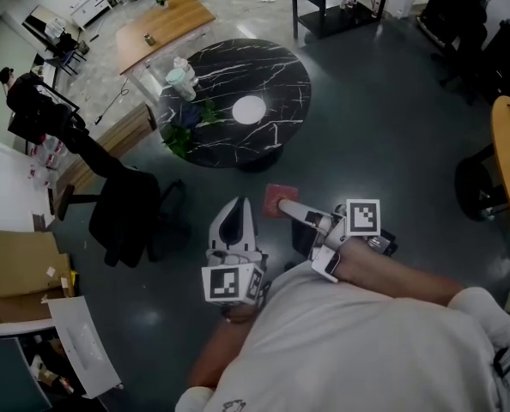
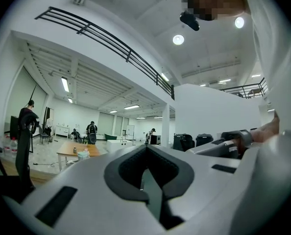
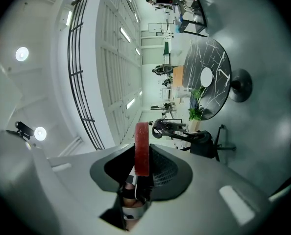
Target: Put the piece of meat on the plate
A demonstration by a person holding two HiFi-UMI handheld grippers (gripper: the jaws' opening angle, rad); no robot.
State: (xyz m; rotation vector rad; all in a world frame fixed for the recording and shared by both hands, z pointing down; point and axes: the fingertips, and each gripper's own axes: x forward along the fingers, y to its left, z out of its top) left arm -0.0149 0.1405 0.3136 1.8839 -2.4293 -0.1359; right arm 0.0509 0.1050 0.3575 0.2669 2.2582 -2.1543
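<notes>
White shirt (image 1: 367, 350); white left gripper (image 1: 237, 204), right gripper (image 1: 282, 204); black-and-white square markers (image 1: 363, 217).

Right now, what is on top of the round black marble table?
A bare white plate sits near the middle of the marble table. Green plant leaves overlap its left edge, hiding that patch. The piece of meat is clamped in the right gripper, not there.

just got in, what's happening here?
A person holds a claw in each hand. The right claw is clamped on a red piece of meat, which sits edge-on between its jaws. The left claw is closed with nothing in it. The white plate sits bare on the black marble table some way ahead, so the meat is not yet on it.
</notes>
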